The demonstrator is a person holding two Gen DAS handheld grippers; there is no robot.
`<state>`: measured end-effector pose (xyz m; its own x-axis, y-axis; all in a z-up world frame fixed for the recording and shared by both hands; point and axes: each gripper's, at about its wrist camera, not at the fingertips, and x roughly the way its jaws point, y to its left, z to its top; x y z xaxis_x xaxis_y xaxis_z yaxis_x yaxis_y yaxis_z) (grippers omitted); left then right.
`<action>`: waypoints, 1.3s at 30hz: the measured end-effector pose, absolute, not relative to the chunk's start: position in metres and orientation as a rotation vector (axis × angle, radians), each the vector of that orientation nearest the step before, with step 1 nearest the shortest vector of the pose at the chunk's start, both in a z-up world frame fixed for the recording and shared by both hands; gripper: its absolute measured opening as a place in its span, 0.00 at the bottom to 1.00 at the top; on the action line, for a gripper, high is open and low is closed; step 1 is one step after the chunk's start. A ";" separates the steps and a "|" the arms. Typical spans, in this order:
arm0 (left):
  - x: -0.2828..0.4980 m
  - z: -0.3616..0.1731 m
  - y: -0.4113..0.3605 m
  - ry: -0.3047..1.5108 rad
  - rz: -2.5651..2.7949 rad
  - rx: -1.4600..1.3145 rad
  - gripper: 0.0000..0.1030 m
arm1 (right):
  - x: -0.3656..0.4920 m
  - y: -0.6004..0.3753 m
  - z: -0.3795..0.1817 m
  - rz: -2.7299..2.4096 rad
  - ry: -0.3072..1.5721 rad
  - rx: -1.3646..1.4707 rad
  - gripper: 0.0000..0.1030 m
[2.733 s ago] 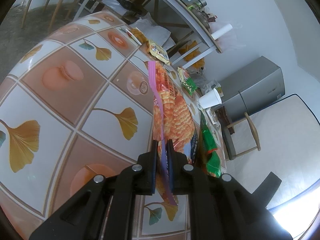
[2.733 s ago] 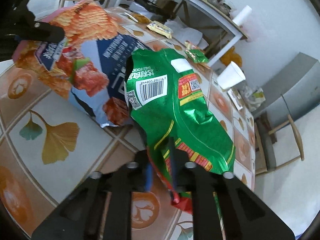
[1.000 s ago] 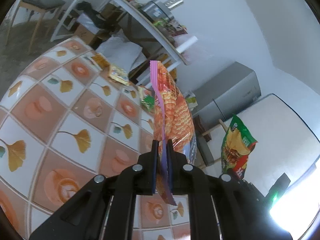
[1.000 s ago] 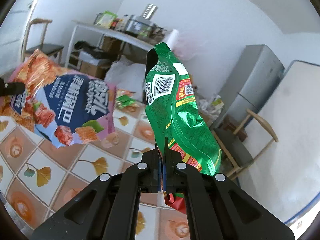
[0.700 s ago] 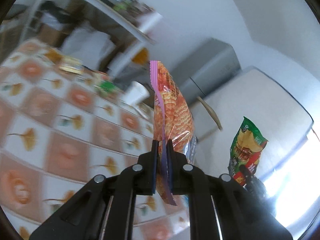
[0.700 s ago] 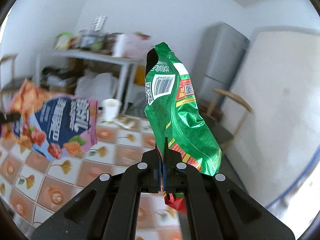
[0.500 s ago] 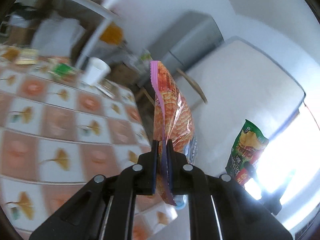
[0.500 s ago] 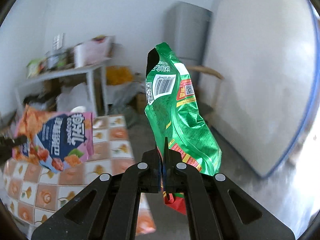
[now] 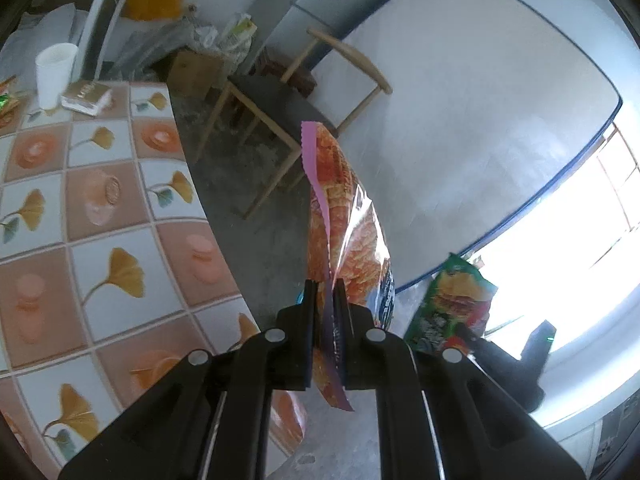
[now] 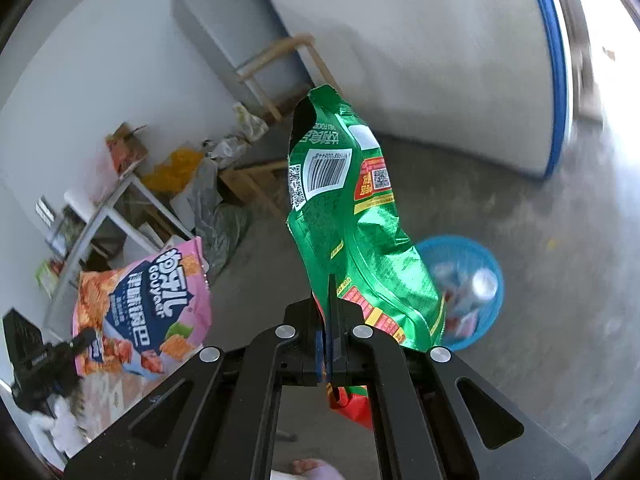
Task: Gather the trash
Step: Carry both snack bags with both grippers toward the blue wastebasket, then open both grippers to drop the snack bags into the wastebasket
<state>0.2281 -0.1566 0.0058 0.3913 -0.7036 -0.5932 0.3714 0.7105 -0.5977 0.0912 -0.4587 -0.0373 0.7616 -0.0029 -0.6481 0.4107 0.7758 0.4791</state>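
Observation:
My left gripper is shut on an orange and pink snack bag, held upright in the air past the table's edge. That bag also shows in the right wrist view. My right gripper is shut on a green snack bag, held upright above the floor. The green bag shows in the left wrist view. A blue trash basket with cans and wrappers stands on the floor just behind and right of the green bag.
The tiled table lies to the left, with a white cup and a small box at its far end. A wooden chair, a grey fridge and a leaning white board stand around the concrete floor.
Both grippers have lifted their bags off the table and swung right, away from it. The view now takes in the floor and the blue basket.

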 end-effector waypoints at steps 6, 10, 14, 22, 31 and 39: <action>0.244 -0.009 -0.171 0.966 -0.675 -0.365 0.08 | 0.121 -0.505 -0.109 -0.179 0.684 0.923 0.00; 0.250 -0.012 -0.177 0.970 -0.658 -0.348 0.08 | 0.151 -0.531 -0.154 -0.161 0.684 1.055 0.00; 0.256 -0.014 -0.183 0.980 -0.646 -0.332 0.08 | 0.173 -0.558 -0.193 -0.135 0.647 1.170 0.00; 0.266 -0.023 -0.188 1.004 -0.640 -0.297 0.08 | 0.206 -0.576 -0.306 -0.393 0.845 1.122 0.00; 0.272 -0.029 -0.193 1.021 -0.635 -0.286 0.08 | 0.242 -0.551 -0.342 -0.506 1.072 0.952 0.00; 0.273 -0.031 -0.200 1.027 -0.645 -0.277 0.08 | 0.242 -0.546 -0.338 -0.452 1.123 0.941 0.24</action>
<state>0.2731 -0.2005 -0.0312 0.3544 -0.6163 -0.7033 0.3662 0.7835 -0.5020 0.2420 -0.5464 -0.3381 0.4001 0.1381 -0.9060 0.7270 0.5541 0.4056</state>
